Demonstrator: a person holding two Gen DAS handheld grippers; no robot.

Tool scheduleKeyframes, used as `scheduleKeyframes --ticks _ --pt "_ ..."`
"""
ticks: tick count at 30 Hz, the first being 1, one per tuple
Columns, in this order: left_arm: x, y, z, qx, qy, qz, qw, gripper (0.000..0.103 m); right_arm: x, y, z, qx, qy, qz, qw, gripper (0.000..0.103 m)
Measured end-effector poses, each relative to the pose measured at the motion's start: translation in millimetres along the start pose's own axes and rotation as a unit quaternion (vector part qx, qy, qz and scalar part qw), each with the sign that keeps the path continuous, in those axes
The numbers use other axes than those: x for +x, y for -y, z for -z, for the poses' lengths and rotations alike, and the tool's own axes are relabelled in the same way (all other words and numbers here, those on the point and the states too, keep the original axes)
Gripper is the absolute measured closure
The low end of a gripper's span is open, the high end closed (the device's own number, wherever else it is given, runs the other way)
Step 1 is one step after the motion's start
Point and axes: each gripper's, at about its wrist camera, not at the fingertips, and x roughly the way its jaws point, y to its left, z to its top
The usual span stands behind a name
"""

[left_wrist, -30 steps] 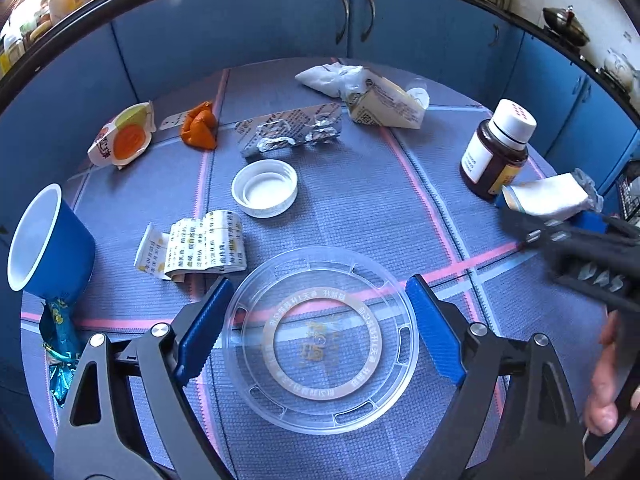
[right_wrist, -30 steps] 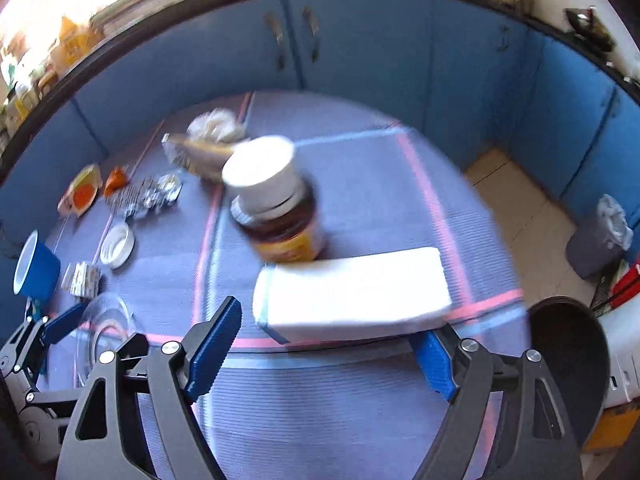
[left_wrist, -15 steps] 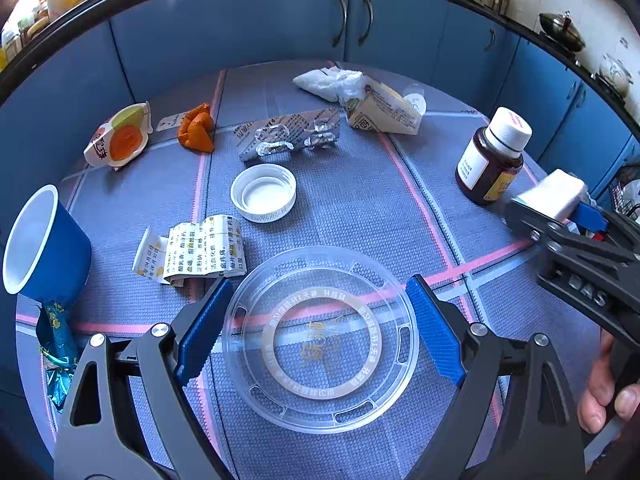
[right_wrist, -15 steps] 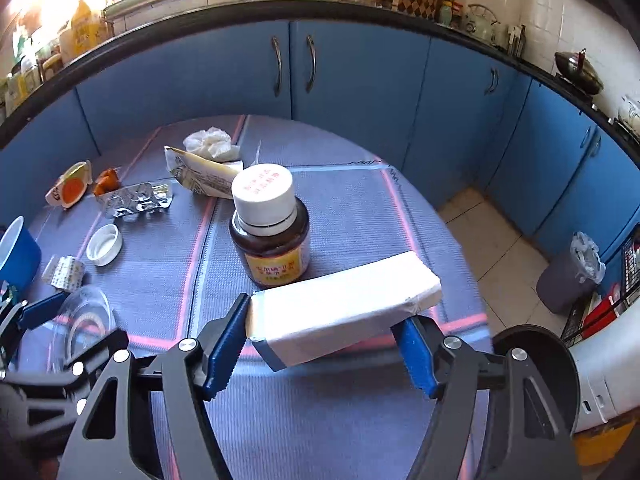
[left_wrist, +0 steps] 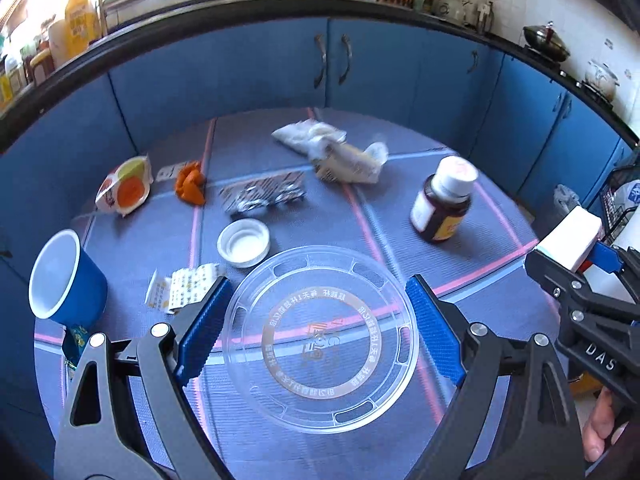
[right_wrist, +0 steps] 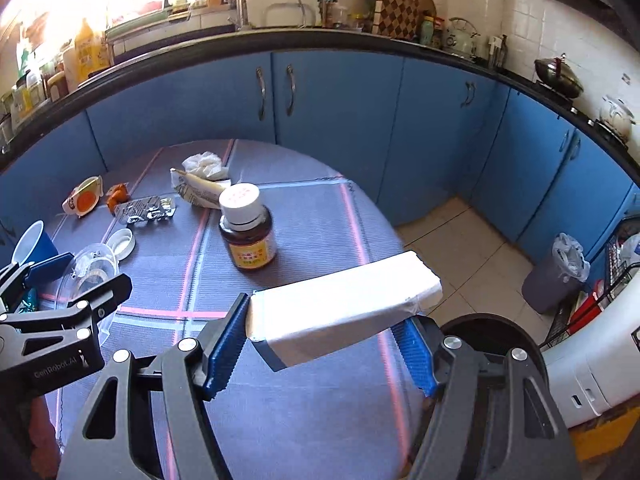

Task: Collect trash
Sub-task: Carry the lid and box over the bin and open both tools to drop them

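Observation:
My left gripper (left_wrist: 318,330) is shut on a clear round plastic lid (left_wrist: 320,338) and holds it above the table (left_wrist: 400,216). My right gripper (right_wrist: 322,326) is shut on a long white carton (right_wrist: 344,306), lifted and tilted above the table's right edge; the carton also shows in the left wrist view (left_wrist: 570,238). A dark round bin (right_wrist: 492,344) sits on the floor just below and right of the right gripper. A brown bottle with a white cap (left_wrist: 442,206) stands on the table.
On the table lie a white cap (left_wrist: 243,243), foil blister packs (left_wrist: 262,198), a crumpled carton and tissue (left_wrist: 340,156), orange peel (left_wrist: 190,184), a round wrapper (left_wrist: 126,190), a printed paper strip (left_wrist: 184,286) and a blue cup (left_wrist: 66,276). A grey bagged bin (right_wrist: 556,272) stands by the cabinets.
My right gripper has lifted the white carton off the table and swung it right, toward the dark bin. My left gripper has raised the clear lid slightly.

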Motion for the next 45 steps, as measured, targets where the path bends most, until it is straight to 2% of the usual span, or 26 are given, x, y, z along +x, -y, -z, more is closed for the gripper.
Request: scheduleKeyframes --ticks 11,17,27,35,42,45 --pt "-11.0 63.4 -20.0 0.055 0.026 0.026 0.9978 0.017 -16.7 53.2 8.6 0.033 0.016 0.046 0.998 0.036" --pt "-11.8 112.4 -28.0 0.093 0.041 0.052 0.9935 0.017 -17.3 94.4 19.3 0.064 0.01 0.076 0.995 0.036" --pt "1.8 191.9 -33.7 0.145 0.041 0.088 0.9847 0.017 -20.8 152.1 44.8 0.105 -0.003 0.111 0.988 0.036" --pt "9.5 234.7 -38.7 0.17 0.046 0.098 0.9794 0.017 -20.9 180.2 55.8 0.125 -0.004 0.108 0.986 0.033" --pt "12.3 249.5 -36.3 0.184 0.044 0.1 0.9768 0.017 -20.5 190.2 60.6 0.133 -0.001 0.105 0.986 0.031" --pt "13.3 253.7 -34.6 0.188 0.042 0.102 0.976 0.016 -20.3 193.5 63.4 0.138 0.0 0.101 0.985 0.02"
